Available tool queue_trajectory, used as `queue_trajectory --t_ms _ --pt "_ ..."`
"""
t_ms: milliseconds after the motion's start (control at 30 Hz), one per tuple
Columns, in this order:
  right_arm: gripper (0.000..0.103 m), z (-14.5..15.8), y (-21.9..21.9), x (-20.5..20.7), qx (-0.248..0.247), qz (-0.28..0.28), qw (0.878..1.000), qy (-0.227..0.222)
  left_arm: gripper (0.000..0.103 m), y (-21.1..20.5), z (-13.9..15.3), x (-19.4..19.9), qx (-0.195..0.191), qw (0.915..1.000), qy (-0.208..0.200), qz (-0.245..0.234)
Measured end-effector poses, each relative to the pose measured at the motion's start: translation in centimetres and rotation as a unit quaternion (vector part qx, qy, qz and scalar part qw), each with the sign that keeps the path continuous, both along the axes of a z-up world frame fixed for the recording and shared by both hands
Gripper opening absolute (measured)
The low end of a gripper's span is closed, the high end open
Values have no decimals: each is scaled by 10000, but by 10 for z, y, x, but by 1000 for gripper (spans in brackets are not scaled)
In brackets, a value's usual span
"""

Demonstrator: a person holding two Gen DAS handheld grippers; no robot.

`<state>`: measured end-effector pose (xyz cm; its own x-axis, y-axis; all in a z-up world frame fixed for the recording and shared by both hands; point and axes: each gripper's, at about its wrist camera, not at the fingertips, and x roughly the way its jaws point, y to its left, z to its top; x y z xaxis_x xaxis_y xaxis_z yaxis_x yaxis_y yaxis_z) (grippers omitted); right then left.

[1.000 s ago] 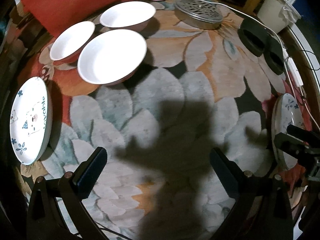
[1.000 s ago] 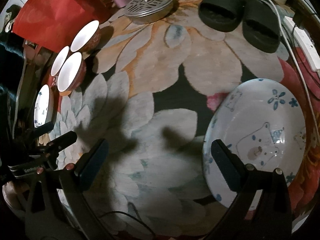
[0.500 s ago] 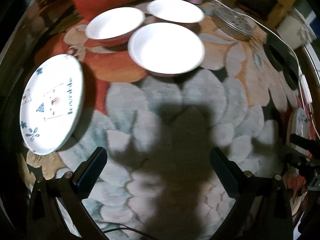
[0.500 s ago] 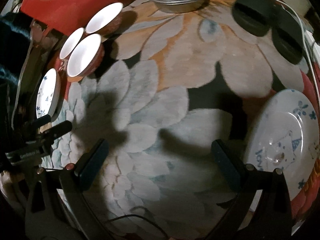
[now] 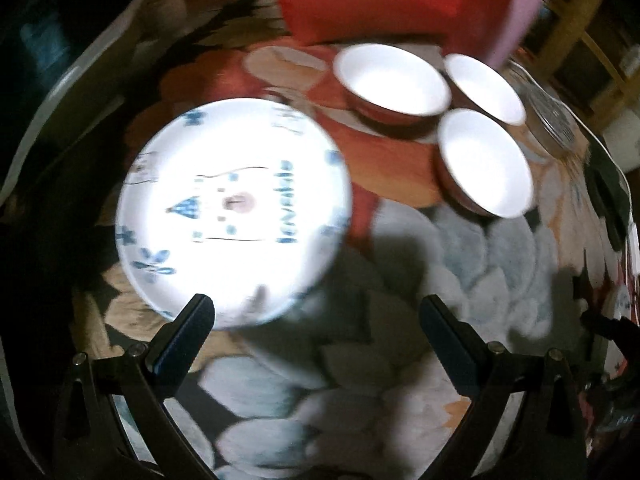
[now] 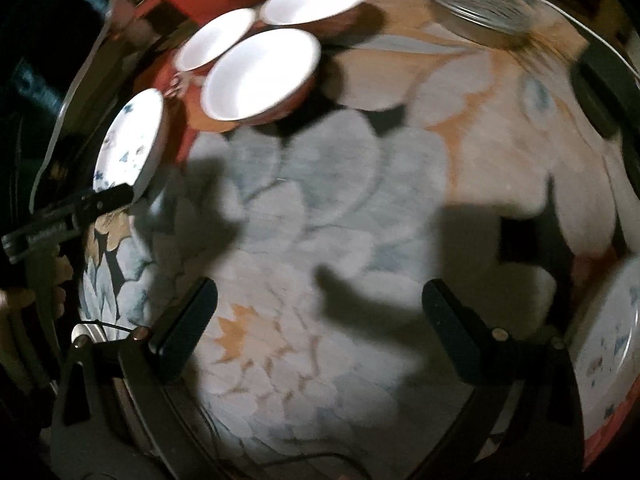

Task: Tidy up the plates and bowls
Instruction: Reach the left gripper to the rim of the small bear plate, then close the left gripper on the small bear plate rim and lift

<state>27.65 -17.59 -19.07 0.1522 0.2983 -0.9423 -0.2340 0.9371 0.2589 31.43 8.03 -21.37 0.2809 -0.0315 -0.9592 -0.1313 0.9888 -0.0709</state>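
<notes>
Both sets of jaws stand wide apart, holding nothing. The left gripper [image 5: 316, 316] has swung toward the round glossy plate [image 5: 234, 210], which now lies just ahead of its left finger; the blue lettering is too blurred to read. Three white-lined, red-sided bowls [image 5: 484, 162] cluster beyond on the flowered rug [image 5: 400, 380]. The right gripper [image 6: 320, 300] has drifted off the second plate [image 6: 612, 340], now at the right edge.

1. Bowls – three: one [image 5: 394, 82], a second [image 5: 484, 78], a third [image 5: 484, 164], clustered.
2. Plates – two: one by the bowls [image 5: 232, 210], the other at the far right edge [image 6: 612, 344].
3. Metal vented lid [image 6: 480, 4] – one.
4. Black slippers – two seen [image 6: 608, 88], mostly cut off.
5. Flower-pattern rug [image 6: 320, 200] – one.
6. Pink cup [image 5: 520, 20] – one.
</notes>
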Motion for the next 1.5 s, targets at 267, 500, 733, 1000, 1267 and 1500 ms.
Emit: queue_trajectory --t_ms 267,500,733,1000,1267,1500 --pt "103 2 66 10 231 766 9968 79 102 55 -2 -2 70 9986 -98 514" --pt "103 3 118 38 448 1023 9937 -12 102 100 -14 -6 55 9958 -67 913" --pt "102 -14 154 73 458 704 9964 117 102 139 -34 -13 -260 9898 63 1400" --pt "101 -42 182 98 260 347 9985 344 99 167 -49 -14 -615 9818 -18 1797" --pt "102 -51 200 106 30 279 9987 416 87 166 -58 2 -688 9837 49 1662" --pt "103 -65 213 97 -939 593 9926 484 63 162 -63 9 -570 9878 74 1450"
